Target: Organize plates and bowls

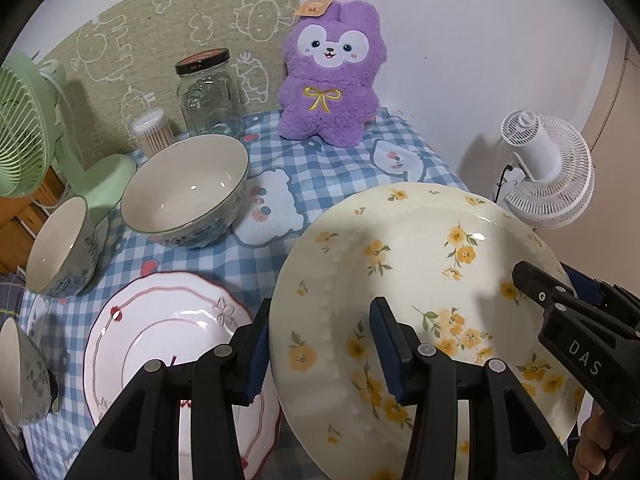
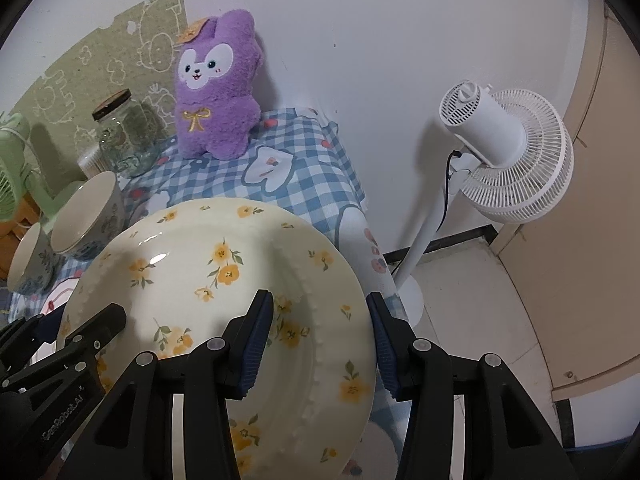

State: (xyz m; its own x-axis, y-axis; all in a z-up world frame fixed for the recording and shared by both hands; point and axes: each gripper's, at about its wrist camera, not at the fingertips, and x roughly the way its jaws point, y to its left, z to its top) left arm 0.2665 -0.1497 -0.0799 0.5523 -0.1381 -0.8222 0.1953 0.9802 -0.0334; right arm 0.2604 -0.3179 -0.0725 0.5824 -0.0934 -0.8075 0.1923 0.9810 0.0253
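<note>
I'm in a lived-in home corner: a blue checked tablecloth (image 1: 328,172) on a small table against a white wall, a purple plush rabbit (image 1: 330,76) at upper centre, a glass jar (image 1: 208,94), and 2 fans: green fan (image 1: 24,128) at left, white fan (image 2: 508,152) at right.

We see the floral plate (image 1: 408,264) raised over the worktop's (image 1: 340,168) right edge, the scalloped plate (image 1: 168,332) lying left of it near the front. Three bowls (image 1: 188,192) line the left edge. Jar (image 1: 208,92) and plush toy (image 1: 332,76) stand at the back edge; a standing fan (image 2: 500,152) rises from the floor, right.
</note>
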